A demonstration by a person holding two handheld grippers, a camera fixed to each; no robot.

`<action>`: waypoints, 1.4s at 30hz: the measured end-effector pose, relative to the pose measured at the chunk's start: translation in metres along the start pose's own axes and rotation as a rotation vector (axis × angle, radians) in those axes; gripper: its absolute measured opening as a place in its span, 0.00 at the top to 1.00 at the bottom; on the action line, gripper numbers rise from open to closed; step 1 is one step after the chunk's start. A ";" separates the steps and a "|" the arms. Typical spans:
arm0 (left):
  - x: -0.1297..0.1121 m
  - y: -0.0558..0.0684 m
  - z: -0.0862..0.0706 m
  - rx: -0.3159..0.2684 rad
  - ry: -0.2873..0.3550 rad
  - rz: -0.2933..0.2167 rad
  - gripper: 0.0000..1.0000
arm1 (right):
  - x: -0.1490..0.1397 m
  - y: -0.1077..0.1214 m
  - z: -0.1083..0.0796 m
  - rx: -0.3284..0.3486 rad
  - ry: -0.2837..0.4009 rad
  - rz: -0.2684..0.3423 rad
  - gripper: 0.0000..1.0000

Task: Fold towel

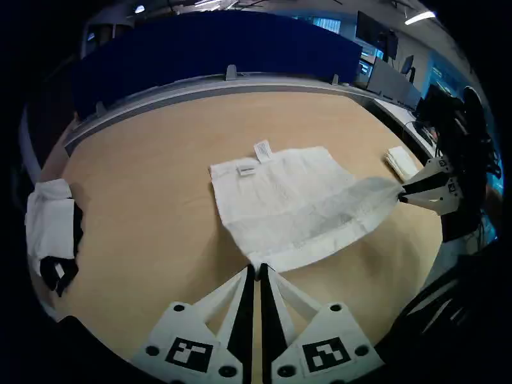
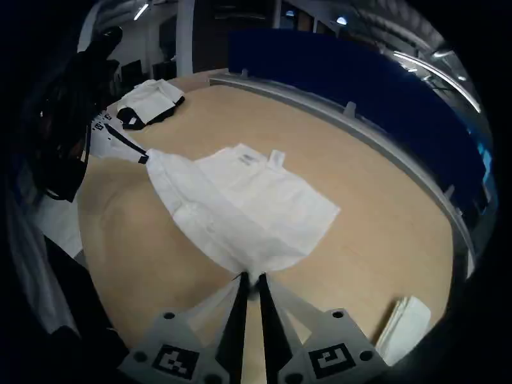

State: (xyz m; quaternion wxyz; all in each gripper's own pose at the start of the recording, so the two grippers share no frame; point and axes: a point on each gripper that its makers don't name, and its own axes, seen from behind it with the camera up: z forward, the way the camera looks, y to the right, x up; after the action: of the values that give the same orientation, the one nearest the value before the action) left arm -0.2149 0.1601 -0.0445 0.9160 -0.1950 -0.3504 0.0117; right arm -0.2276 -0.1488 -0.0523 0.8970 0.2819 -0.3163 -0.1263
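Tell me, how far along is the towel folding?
Looks early. Done: the towel lies spread on the table, and each near corner is pinched, one by the left gripper, one by the right gripper. In hand: lifting that edge. Left: carrying it over to the far, tagged edge and any further folds.

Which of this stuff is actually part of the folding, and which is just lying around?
In the job: towel, left gripper and right gripper, each pinching a corner.
Lying about: cloth pile, folded stack, blue divider.
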 end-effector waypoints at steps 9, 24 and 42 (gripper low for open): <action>0.014 0.007 -0.037 -0.017 0.032 -0.053 0.93 | 0.031 -0.008 -0.032 0.000 0.037 -0.004 0.87; 0.015 0.009 -0.052 -0.031 0.048 -0.094 0.93 | 0.037 -0.011 -0.037 0.002 0.029 -0.003 0.87; 0.051 -0.007 -0.005 -0.020 0.056 -0.133 0.93 | 0.053 0.032 0.006 -0.003 -0.031 0.021 0.88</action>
State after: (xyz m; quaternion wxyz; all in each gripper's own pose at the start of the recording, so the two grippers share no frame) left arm -0.1735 0.1598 -0.0127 0.9222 -0.1805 -0.3371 -0.0581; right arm -0.1892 -0.1469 -0.0037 0.8937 0.2754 -0.3327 -0.1218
